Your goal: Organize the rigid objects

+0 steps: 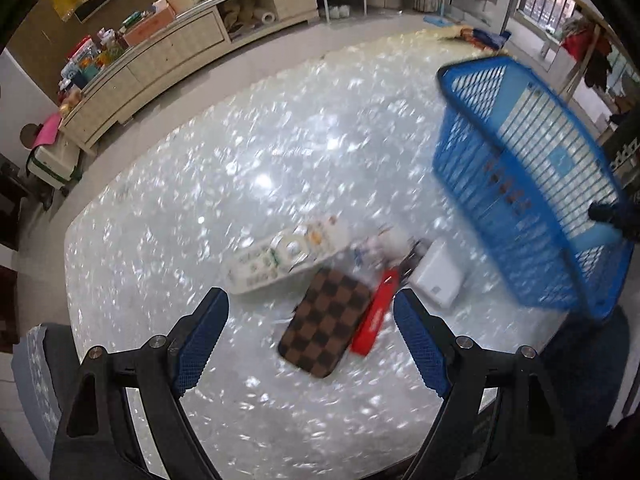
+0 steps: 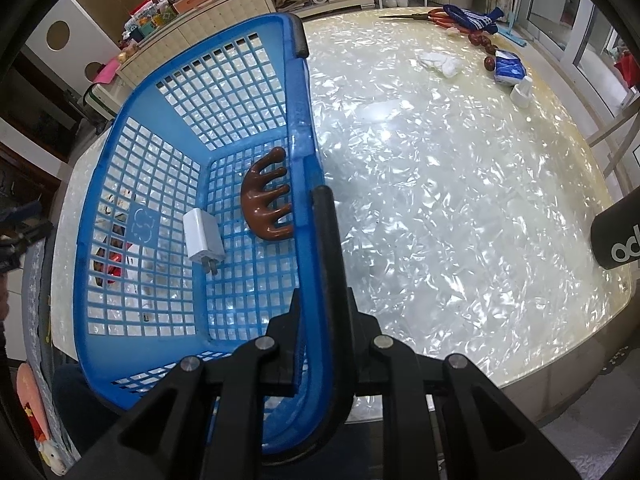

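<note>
Left claw [image 1: 310, 326]: jaws wide apart, nothing between the pads, hanging over the shiny pearl-pattern surface [image 1: 200, 200]. The view is blurred.

Just beyond its fingertips, one loose cluster lying flat on the surface:
- one brown checkered case [image 1: 325, 326], nearest, between the two fingers in view
- one red bar-shaped item [image 1: 376, 315], touching the case's right edge
- one white remote control [image 1: 280, 256], behind the case to the left
- one white box-like block [image 1: 438, 276], right of the red item
- a few small items behind the red item, too smeared to count or name

Right claw [image 2: 324, 320]: jaws narrow, clamped on the near rim of one blue basket [image 2: 140, 168], at its black handle [image 2: 328, 240]. From the left wrist view the basket appears tilted, to the right of the cluster.

Inside the basket, on its grid floor:
- one white plug charger [image 2: 202, 240], prongs toward the camera
- one brown comb-like piece [image 2: 266, 196] with five thick prongs, just beside the rim, apart from the charger

Far end of the surface, well apart from the basket: one pair of red-handled scissors [image 2: 432, 16], one blue-and-white knit piece [image 2: 476, 20], one white crumpled cloth [image 2: 438, 63], one blue tissue pack [image 2: 508, 67], one small white bottle [image 2: 522, 90], and several dark red round fruits [image 2: 480, 39], number unclear.

Beyond, one long cream cabinet [image 1: 160, 60] with cluttered top.
</note>
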Available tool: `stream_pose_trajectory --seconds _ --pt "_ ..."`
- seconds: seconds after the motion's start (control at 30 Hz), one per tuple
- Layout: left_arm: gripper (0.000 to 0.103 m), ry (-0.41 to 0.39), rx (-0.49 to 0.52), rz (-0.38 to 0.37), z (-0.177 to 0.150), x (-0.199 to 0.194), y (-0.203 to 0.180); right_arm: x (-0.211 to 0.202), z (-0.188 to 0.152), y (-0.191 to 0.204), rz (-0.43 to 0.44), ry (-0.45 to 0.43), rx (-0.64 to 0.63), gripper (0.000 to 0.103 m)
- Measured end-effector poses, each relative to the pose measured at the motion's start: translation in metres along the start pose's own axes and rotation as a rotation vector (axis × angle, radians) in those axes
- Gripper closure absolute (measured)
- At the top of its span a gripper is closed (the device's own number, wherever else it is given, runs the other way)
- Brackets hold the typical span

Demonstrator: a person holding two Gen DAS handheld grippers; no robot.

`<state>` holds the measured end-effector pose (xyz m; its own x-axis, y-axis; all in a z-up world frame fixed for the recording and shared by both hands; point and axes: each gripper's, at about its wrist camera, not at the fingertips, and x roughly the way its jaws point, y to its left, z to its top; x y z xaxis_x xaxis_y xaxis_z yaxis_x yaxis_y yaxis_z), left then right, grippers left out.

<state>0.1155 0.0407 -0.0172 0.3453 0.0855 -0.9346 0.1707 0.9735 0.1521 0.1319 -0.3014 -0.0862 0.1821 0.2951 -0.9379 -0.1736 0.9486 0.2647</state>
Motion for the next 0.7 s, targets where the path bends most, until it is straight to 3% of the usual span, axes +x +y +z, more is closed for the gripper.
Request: stream_pose_trajectory --seconds 0.47,0.7 --pt "0.016 0.034 0.165 0.004 -0.051 0.055 0.007 -0.002 0.004 0.007 -0.050 0.008 -0.016 0.088" --pt "0.016 0.072 0.209 -0.043 -0.062 0.081 0.005 -0.004 0.004 0.008 -0.063 0.011 -0.018 0.088"
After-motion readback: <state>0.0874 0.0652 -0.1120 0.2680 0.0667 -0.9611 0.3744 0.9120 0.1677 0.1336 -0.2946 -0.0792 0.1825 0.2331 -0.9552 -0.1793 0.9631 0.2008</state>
